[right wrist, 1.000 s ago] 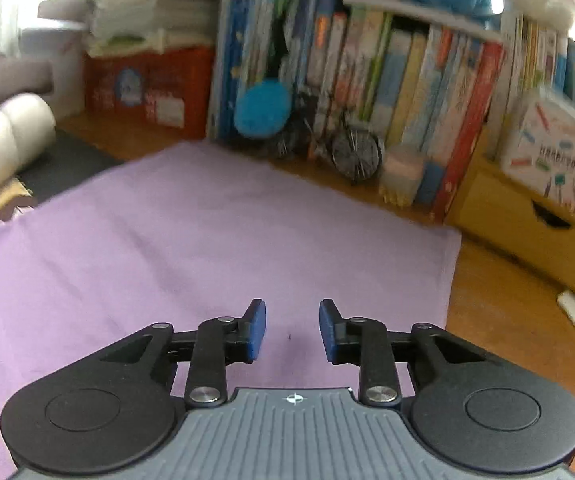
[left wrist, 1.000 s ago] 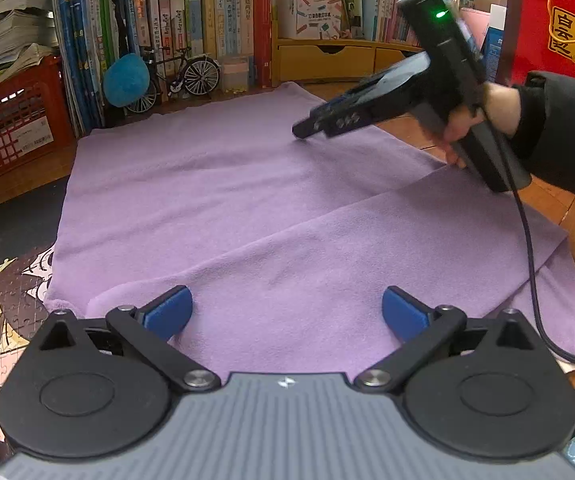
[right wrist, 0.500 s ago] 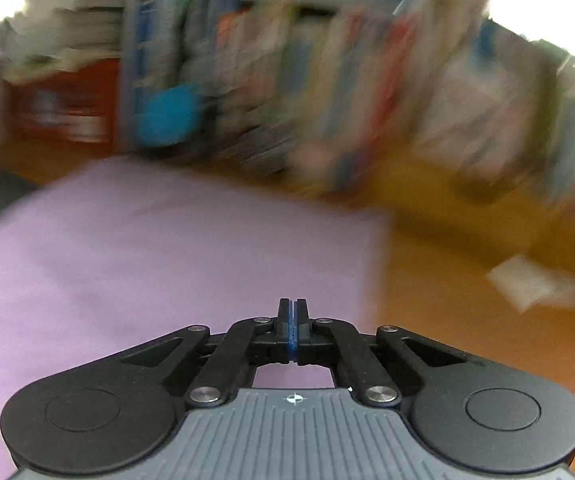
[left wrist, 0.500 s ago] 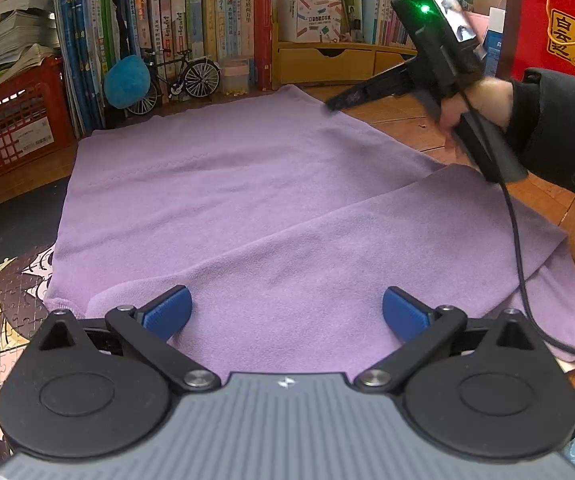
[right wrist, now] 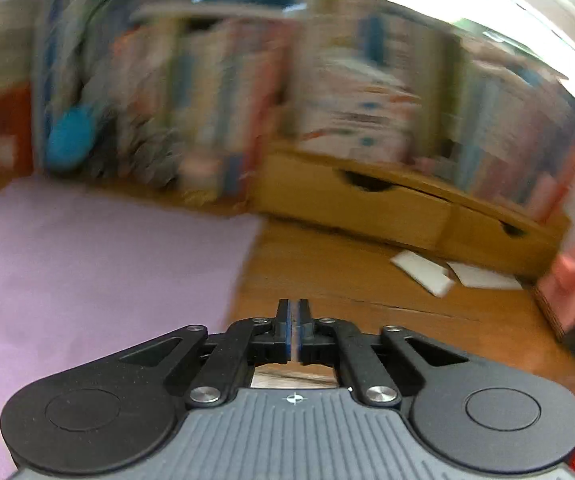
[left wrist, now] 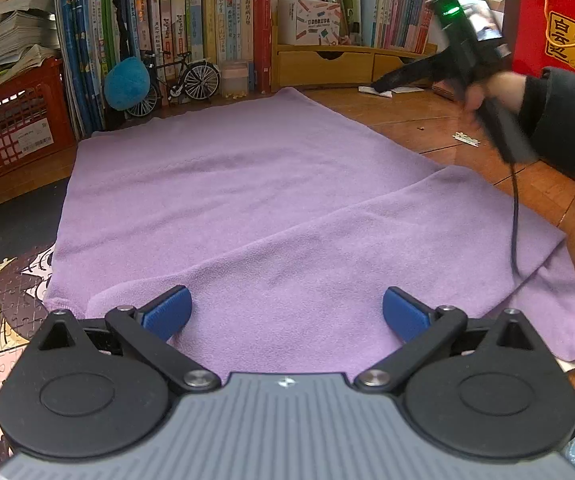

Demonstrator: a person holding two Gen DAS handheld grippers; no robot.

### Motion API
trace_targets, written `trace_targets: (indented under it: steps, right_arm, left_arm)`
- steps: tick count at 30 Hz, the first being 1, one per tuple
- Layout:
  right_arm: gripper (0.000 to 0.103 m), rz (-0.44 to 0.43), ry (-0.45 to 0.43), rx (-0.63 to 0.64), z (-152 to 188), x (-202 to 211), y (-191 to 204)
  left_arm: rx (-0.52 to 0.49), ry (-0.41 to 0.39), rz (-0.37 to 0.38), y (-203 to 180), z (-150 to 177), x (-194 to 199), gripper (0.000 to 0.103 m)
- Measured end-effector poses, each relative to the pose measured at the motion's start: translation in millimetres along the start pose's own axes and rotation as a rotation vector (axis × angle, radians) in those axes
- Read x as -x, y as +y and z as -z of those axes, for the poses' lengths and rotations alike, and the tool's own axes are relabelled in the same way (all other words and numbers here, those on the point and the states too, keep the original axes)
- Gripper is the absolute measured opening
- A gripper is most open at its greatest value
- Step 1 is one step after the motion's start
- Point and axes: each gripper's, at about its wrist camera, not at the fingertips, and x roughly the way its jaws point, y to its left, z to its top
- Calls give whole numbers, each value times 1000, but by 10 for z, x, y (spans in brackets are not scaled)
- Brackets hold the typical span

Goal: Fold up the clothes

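purple garment (left wrist: 255, 208): flat on wooden floor (left wrist: 427, 120), centre | left gripper (left wrist: 287, 312): jaws wide apart over its near hem | right gripper (right wrist: 293, 330): at 2 o'clock, just parting, slim gap, empty | red bag (left wrist: 555, 40): gold characters, unreadable

Both tongs share one build: a ribbed grey housing with a small cross mark, two black round-lobed plates, black link arms on silver screws, and blue pads. The right tongs (left wrist: 383, 82) carry a green light, a small screen and a trailing black cable (left wrist: 514, 216). The person's sleeve (left wrist: 567, 124) is black.
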Motion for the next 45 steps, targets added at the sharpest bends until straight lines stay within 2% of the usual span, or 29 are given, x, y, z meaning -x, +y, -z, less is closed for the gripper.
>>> trace_targets:
  steps: [1, 2, 3, 4, 5, 7, 9, 11, 12, 13, 15, 17, 18, 19, 22, 25, 28, 31, 35, 36, 39, 45]
  right_arm:
    - [61, -53, -13, -101, -19, 37, -193]
    - [93, -86, -25, -195, -45, 78, -356]
    - [100, -98, -34, -262, -71, 113, -483]
    - [102, -79, -32, -268, -101, 135, -523]
    - [97, -72, -18, -256, -134, 146, -533]
    - [46, -110, 7, -234, -182, 150, -520]
    - [49, -71, 6, -166, -200, 154, -422]
    - [50, -77, 1, -116, -226, 128, -328]
    - [56, -89, -2, -104, -243, 115, -295]
    - [67, -97, -6, -111, -265, 119, -290]
    - [74, -115, -28, -103, -313, 115, -258]
    - [82, -158, -54, -88, -383, 31, -198]
    - [92, -184, -56, -83, -421, -33, -160]
    - [95, -211, -58, -77, -458, -96, -123]
    - [95, -247, -50, -52, -567, -339, 46]
    - [93, -240, -10, -25, -649, -748, 190]
    - [92, -240, 48, -31, -667, -1062, 271]
    - [92, -277, 70, -57, -649, -1212, 249]
    - [92, -324, 48, -32, -630, -1264, 199]
    - [92, -334, 47, -31, -625, -1279, 183]
    - [93, -364, 45, -22, -605, -1315, 158]
    - [93, -404, 71, 17, -558, -1430, 214]
  left_arm:
    - [0, -1, 0, -1, 2, -2, 103]
    - [0, -1, 1, -3, 3, -5, 103]
    - [0, -1, 1, -5, 5, -9, 103]
    - [0, -1, 0, -9, 8, -15, 103]
    - [-1, -1, 0, -9, 10, -18, 103]
    - [-12, -2, 18, 115, 23, -20, 103]
    - [-14, -1, 21, 151, 25, -23, 103]
    - [-7, 4, 17, 151, 13, -25, 103]
    - [1, 14, 15, 152, -10, -23, 103]
    - [11, 26, 13, 146, -42, -23, 103]
    - [27, 21, -7, 175, -152, -1, 102]
    - [19, -34, -12, 266, -335, 76, 102]
    - [7, -64, -22, 309, -437, 101, 102]
    - [-12, -90, -46, 346, -552, 98, 102]
    - [-38, -135, -126, 507, -842, -41, 102]
    - [25, -109, -184, 764, -1045, -370, 102]
    - [110, -74, -232, 1203, -1207, -658, 102]
    - [220, -79, -209, 1677, -1287, -887, 102]
    - [339, -134, -84, 2189, -1353, -1208, 102]
    - [342, -142, -74, 2257, -1364, -1278, 102]
    - [305, -111, -105, 2353, -1405, -1538, 102]
    - [272, 18, -127, 2473, -1470, -2087, 100]
